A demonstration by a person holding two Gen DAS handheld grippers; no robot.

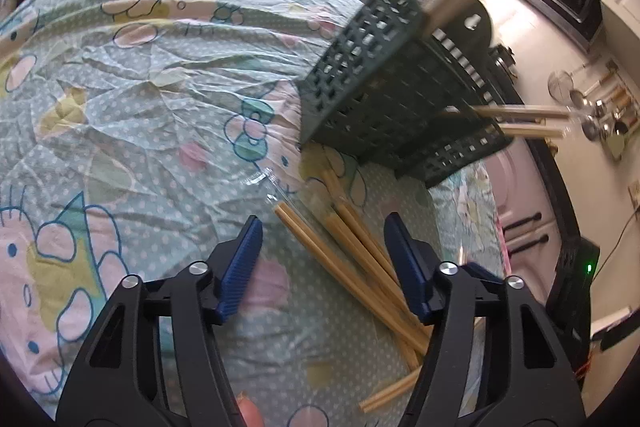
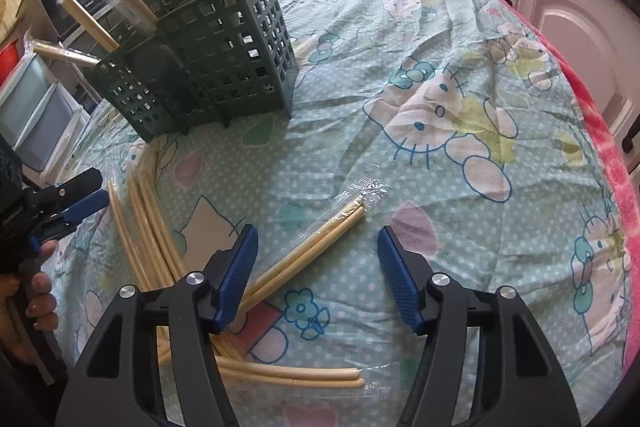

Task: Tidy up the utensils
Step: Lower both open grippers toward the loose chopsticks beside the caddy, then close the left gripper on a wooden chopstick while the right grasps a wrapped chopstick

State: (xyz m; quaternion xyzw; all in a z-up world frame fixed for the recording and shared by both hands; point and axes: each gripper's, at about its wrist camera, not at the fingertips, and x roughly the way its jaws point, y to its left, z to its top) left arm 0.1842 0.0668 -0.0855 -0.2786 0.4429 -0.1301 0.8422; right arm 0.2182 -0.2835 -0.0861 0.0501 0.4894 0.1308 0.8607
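Kitchen cabinets ring a table under a cartoon-print cloth (image 2: 460, 75). Wrapped chopsticks (image 2: 316, 247) lie loose on it, one pair angled toward the right gripper (image 2: 318, 259), whose jaws are spread with nothing pinched (the pair passes under its left pad, likely the next pick). More pairs (image 1: 360, 259) fan out between the spread jaws of the left gripper (image 1: 324, 259), which also holds nothing. Behind stands the green caddy (image 2: 224, 59), upright so pairs already inside lean out of its slots. A person's hand (image 2: 36, 299) grips the left tool.
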